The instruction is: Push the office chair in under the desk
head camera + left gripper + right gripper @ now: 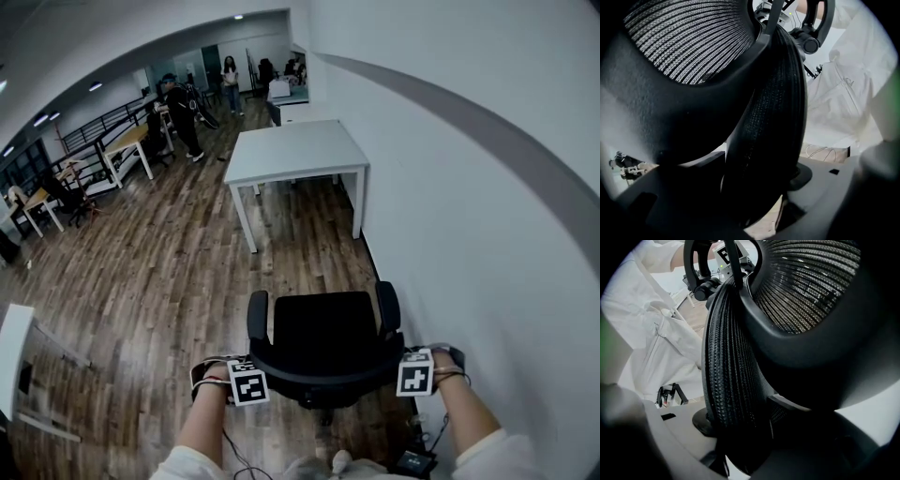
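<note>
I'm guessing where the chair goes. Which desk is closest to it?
The white rectangular desk beside the white wall, straight ahead of the black mesh office chair. The wood-topped desks stand far off at left.

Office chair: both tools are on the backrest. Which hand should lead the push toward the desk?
Right, marginally. The office chair sits offset right of the desk, close to the wall, so leading with the right tool should swing it left. The left tool, also clamped on the backrest, steadies.
</note>
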A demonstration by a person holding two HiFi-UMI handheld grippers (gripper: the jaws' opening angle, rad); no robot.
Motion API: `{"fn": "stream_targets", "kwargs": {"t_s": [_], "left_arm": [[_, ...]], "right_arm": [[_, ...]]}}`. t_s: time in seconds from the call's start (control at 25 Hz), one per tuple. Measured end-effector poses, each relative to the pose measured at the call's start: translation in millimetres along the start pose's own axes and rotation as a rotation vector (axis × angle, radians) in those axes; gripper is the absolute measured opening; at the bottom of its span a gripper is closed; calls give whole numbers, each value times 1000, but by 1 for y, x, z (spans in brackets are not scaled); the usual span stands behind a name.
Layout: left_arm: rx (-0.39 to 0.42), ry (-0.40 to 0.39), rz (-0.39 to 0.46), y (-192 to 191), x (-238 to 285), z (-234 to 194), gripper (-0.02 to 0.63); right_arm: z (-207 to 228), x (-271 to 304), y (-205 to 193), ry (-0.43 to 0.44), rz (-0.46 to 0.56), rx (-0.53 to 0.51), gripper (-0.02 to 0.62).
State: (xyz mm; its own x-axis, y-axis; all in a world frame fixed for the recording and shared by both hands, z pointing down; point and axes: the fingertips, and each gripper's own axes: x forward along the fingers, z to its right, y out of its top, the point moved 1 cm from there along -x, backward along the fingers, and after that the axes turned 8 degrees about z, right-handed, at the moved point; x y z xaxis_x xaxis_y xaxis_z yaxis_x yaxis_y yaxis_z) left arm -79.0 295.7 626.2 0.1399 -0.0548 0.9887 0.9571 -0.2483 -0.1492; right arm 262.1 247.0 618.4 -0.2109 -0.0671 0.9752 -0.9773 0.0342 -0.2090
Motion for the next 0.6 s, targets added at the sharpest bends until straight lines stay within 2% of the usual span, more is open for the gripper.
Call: {"fn": "stream_targets", "kwargs": {"t_s": [0.6], "left_arm": [[-8,48,-1,3,5,-77,307]], "right_arm": [[72,8,5,15,-16,1,242]]}}
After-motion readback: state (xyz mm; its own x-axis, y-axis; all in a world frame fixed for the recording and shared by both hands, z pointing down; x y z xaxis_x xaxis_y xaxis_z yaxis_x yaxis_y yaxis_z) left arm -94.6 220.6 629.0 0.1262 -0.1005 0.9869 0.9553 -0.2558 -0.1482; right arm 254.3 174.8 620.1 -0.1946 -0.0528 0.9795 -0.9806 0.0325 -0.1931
